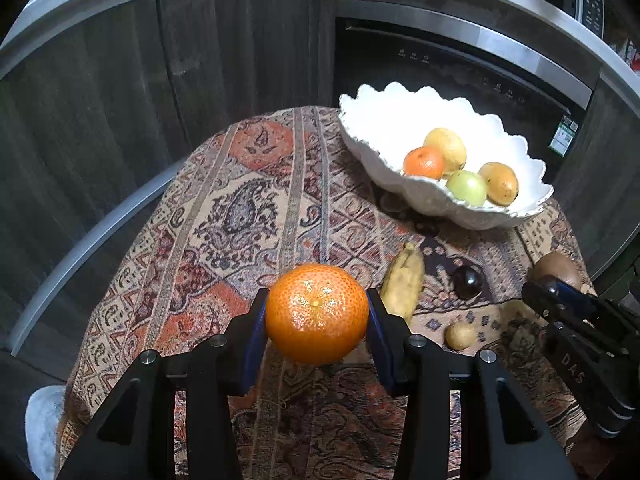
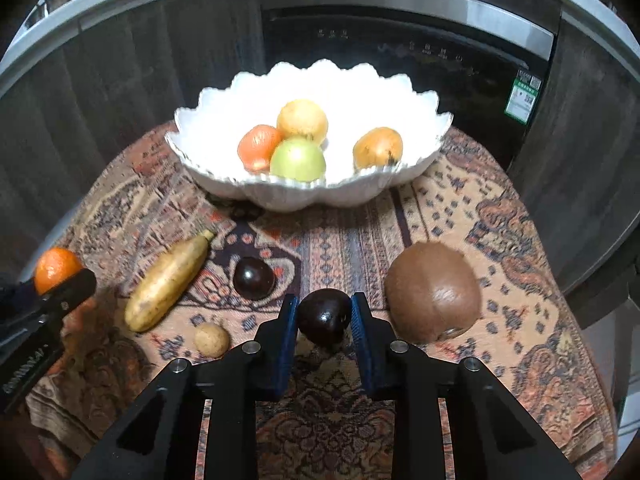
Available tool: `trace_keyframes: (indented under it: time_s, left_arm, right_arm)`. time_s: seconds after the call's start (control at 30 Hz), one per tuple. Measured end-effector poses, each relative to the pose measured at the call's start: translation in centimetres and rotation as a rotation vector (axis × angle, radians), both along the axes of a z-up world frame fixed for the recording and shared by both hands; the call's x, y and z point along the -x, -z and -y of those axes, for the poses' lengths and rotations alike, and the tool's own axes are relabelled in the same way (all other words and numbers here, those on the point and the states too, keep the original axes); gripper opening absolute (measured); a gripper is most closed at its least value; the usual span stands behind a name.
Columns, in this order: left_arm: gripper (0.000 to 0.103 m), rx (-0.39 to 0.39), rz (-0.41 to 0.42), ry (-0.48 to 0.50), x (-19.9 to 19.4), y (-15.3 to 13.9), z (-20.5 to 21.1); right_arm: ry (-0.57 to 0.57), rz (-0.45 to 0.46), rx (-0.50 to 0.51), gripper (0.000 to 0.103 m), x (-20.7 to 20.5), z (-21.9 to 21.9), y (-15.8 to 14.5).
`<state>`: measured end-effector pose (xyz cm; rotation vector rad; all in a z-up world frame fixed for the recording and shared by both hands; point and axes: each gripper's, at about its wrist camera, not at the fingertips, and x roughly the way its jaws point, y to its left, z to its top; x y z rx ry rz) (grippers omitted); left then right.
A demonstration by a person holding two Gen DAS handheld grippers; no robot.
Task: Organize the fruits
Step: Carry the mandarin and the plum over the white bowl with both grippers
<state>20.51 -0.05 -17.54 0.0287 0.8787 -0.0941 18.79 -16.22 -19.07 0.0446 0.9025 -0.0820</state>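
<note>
Lettering on the side of the right gripper (image 1: pixel 538 284), seen from the left wrist view, reads "DAS"; the white print on the left gripper's flank in the right wrist view is too blurred to read. A green and white sticker (image 2: pixel 523 96) sits on the dark appliance front behind the worktop, its text too small to make out.

The left gripper (image 1: pixel 317 314) holds a mandarin (image 1: pixel 317 313) squarely between its blue pads (image 1: pixel 376 328), jaws closed on its two sides, the fruit clear of the patterned cloth (image 1: pixel 240 216). The right gripper's jaws are closed on a dark plum (image 2: pixel 324 316), which fills the gap between the pads just above the cloth near the front edge of the worktop. Both grippers point steeply downward toward the cloth.

A white scalloped bowl (image 2: pixel 280 194) stands at the far edge of the worktop with four fruits inside. Between the bowl and the grippers lie a banana (image 2: pixel 166 282), a second dark plum (image 2: pixel 254 278), a small tan round fruit (image 2: pixel 212 339) and a brown kiwi (image 2: pixel 434 290), the kiwi just beside the right jaw.
</note>
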Motion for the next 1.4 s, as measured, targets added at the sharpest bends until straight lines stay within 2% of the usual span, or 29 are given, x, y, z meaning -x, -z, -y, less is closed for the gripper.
trace_keyframes:
  time_s: [0.3,0.53,0.77,1.03,1.4]
  left_arm:
    - [0.045,0.019,0.028,0.044,-1.2,-2.9,2.2]
    - [0.045,0.049,0.032,0.087,-4.1,-5.4,4.4]
    - [0.045,0.031,0.057,0.120,-7.0,-7.1,6.5]
    - [0.045,0.008,0.059,0.143,-10.8,-7.5,7.8]
    - [0.045,-0.011,0.033,0.151,-16.7,-5.8,8.8]
  right_arm:
    - [0.005,0.055,0.004,0.028,-0.3,1.4,-4.3]
    - [0.027,0.089,0.011,0.028,-1.9,3.4,-6.9]
    - [0.042,0.114,0.008,0.028,-4.1,5.1,-8.6]
    - [0.042,0.121,0.006,0.028,-7.2,5.9,-9.2]
    - [0.045,0.095,0.007,0.028,-12.7,6.3,-7.7]
